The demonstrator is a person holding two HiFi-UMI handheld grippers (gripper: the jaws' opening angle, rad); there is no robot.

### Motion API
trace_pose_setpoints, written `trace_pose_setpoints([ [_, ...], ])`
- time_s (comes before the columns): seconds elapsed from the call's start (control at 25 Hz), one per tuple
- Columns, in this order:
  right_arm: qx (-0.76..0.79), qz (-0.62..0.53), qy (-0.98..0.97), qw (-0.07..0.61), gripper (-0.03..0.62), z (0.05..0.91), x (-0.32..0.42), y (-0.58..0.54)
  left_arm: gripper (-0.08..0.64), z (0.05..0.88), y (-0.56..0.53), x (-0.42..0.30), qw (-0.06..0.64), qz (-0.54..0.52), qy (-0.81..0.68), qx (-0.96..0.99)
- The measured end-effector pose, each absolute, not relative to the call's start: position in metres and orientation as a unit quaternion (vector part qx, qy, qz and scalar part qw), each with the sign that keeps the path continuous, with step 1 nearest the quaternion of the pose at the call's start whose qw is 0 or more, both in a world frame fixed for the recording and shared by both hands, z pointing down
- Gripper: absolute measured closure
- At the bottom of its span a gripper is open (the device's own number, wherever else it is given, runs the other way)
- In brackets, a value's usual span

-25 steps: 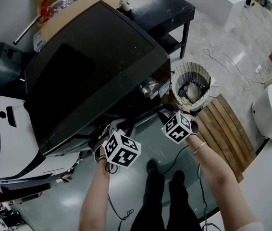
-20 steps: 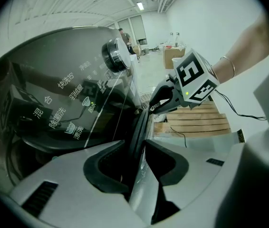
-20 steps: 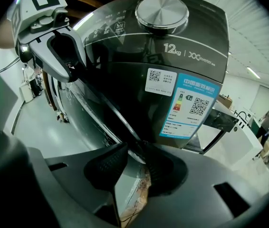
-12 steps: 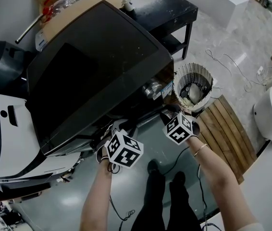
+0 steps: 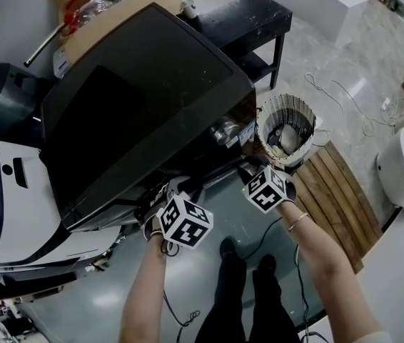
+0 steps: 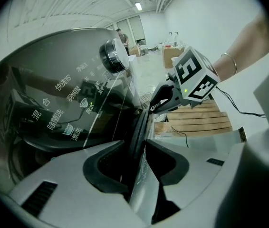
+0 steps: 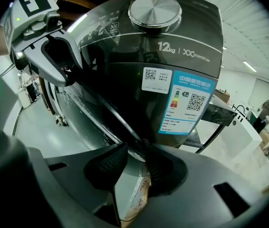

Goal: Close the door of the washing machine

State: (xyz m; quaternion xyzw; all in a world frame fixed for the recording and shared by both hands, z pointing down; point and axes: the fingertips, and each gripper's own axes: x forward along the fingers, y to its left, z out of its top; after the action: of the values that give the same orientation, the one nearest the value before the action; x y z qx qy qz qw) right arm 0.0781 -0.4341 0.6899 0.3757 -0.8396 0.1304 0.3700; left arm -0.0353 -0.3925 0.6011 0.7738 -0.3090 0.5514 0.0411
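**Print on the washing machine's front**

Just below the knob [image 7: 154,11] of the washing machine [image 7: 120,75], white print reads "12kg" [image 7: 167,46], with an "inverter" mark [image 7: 198,55] to its right. Further below the knob sit a white QR-code sticker [image 7: 157,80] and a blue energy label [image 7: 187,103] headed 中国能效标识 (its finer print is illegible). In the left gripper view, program names [image 6: 68,94] below the knob include 快洗15, 羽绒服, 混合, 脱水 and 漂洗.
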Motion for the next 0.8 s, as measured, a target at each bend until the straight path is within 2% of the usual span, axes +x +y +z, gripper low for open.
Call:
trace_pose_setpoints([
  [0.8, 0.387, 0.132, -0.832, 0.375, 0.453, 0.6889, 0.0852, -0.4259, 0.397, 0.6028, -0.3851, -0.0317, 0.011, 0.575, -0.301, 0.761],
])
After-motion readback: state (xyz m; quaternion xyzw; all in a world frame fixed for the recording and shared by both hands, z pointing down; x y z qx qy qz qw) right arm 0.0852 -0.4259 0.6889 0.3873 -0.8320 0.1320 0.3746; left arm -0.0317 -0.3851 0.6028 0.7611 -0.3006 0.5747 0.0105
